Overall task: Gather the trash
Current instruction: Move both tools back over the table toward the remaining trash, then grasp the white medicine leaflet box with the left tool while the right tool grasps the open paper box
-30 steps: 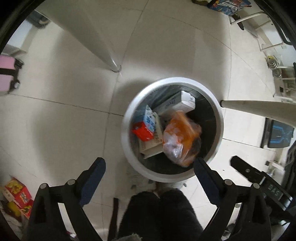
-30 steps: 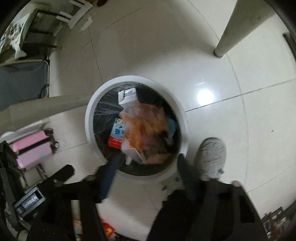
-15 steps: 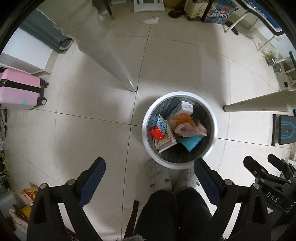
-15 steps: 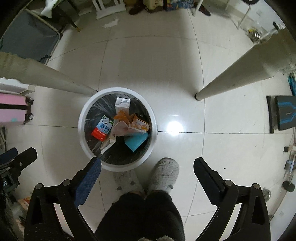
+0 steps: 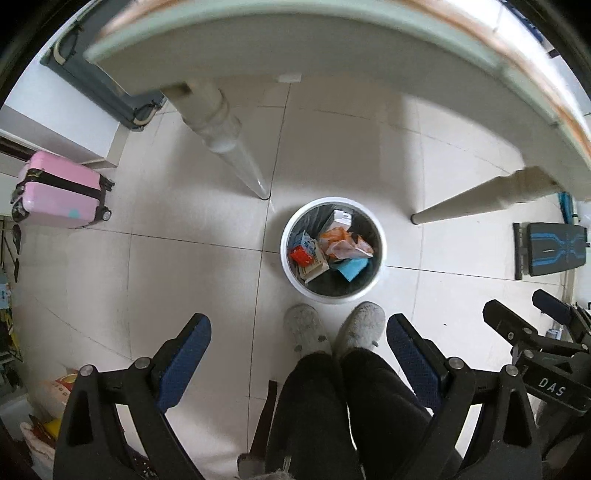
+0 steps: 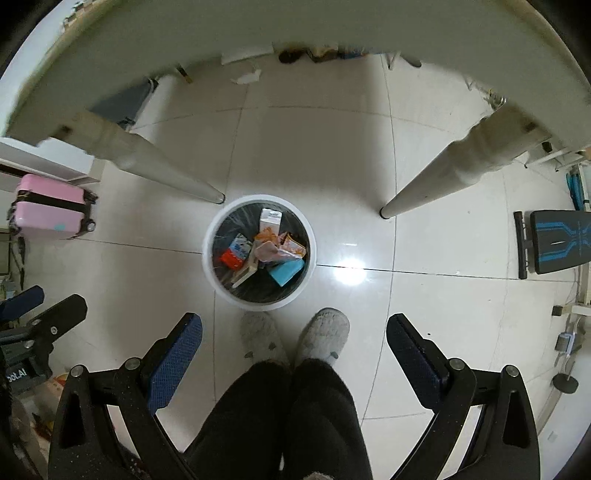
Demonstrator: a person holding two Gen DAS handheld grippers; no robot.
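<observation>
A white round trash bin (image 5: 291, 273) (image 6: 210, 275) with a dark liner stands on the tiled floor far below both grippers. Inside lie an orange plastic bag (image 5: 341, 243) (image 6: 277, 245), a white carton (image 5: 341, 219) (image 6: 269, 219), a red and blue packet (image 5: 301, 251) (image 6: 234, 253) and a light blue piece (image 5: 352, 267) (image 6: 284, 273). My left gripper (image 5: 297, 339) points straight down, open, with nothing between its fingers. My right gripper (image 6: 293, 338) also points down, open and empty. The right gripper's body (image 5: 535, 343) shows in the left wrist view.
A person's grey slippers (image 5: 332, 326) (image 6: 291, 336) and dark trouser legs stand just before the bin. A table edge (image 5: 295, 40) (image 6: 295, 26) and its pale legs (image 5: 229, 147) (image 6: 443, 173) rise close above. A pink suitcase (image 5: 59, 190) lies left, a black and blue bench (image 5: 554, 249) right.
Both grippers have risen high above the bin, which now looks much smaller. The right gripper's jaws went from partly closed to wide open. The orange bag lies settled in the bin.
</observation>
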